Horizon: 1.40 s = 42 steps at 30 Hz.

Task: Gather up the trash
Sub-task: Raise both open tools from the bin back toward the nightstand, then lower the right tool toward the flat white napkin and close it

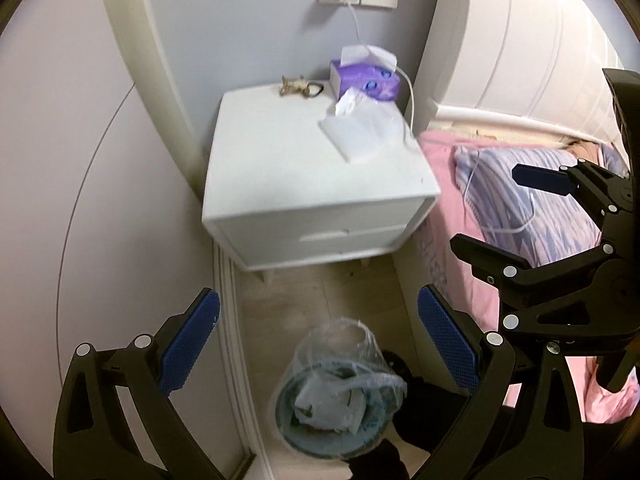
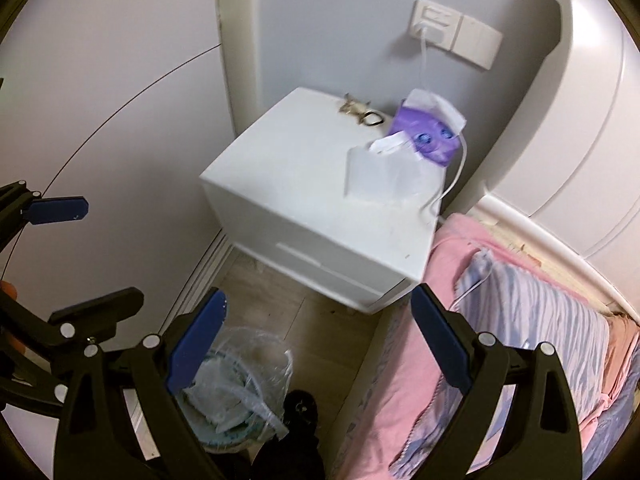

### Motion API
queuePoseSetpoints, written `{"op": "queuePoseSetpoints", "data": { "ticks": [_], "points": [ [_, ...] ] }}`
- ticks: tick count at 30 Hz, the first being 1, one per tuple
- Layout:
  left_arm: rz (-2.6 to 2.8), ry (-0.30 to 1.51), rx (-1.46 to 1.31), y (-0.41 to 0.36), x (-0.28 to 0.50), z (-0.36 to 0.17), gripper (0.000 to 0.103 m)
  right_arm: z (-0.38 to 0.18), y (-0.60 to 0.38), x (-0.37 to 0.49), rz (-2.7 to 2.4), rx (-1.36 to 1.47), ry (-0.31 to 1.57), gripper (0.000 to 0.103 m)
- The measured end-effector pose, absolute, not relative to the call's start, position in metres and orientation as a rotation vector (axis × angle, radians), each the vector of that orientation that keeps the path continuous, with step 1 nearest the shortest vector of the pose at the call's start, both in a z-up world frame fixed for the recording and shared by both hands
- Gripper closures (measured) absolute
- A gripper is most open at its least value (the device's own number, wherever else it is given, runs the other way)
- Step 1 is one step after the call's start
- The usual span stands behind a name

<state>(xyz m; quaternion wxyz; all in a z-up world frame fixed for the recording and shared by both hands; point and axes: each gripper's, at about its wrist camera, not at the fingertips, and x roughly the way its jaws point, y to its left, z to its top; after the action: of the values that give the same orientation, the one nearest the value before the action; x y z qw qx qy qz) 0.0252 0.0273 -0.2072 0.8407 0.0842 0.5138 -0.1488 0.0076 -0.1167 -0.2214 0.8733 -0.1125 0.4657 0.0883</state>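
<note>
A round bin with a clear plastic liner stands on the floor in front of a white nightstand; it also shows in the right wrist view. Crumpled white tissue paper lies on the nightstand's right side, also in the right wrist view. My left gripper is open and empty above the bin. My right gripper is open and empty, above the floor between bin and bed; it also shows in the left wrist view.
A purple tissue box and a small bunch of keys or trinkets sit at the nightstand's back. A white cable runs from the wall socket to the bed. A pink bed with a striped pillow is on the right. A wall is on the left.
</note>
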Motion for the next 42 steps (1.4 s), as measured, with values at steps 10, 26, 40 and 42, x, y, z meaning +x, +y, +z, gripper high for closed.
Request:
{"op": "queuePoseSetpoints", "data": {
  "ticks": [10,26,40,42],
  "points": [
    [-0.332,1.056,0.197,-0.002,0.064,-0.19,0.007,-0.204,-0.154,0.035,0.152,-0.204,0.941,0.013],
    [-0.348,1.045,0.232,-0.049,0.132,-0.197,0.007,-0.2,-0.208,0.094,0.11,-0.14,0.942,0.013],
    [-0.308,1.075,0.258,-0.064,0.2,-0.23,0.007,-0.235,-0.219,0.164,0.171,-0.11,0.982,0.013],
    [-0.305,1.074,0.256,-0.066,0.211,-0.236,0.007,-0.241,-0.221,0.175,0.173,-0.107,0.984,0.013]
  ]
}}
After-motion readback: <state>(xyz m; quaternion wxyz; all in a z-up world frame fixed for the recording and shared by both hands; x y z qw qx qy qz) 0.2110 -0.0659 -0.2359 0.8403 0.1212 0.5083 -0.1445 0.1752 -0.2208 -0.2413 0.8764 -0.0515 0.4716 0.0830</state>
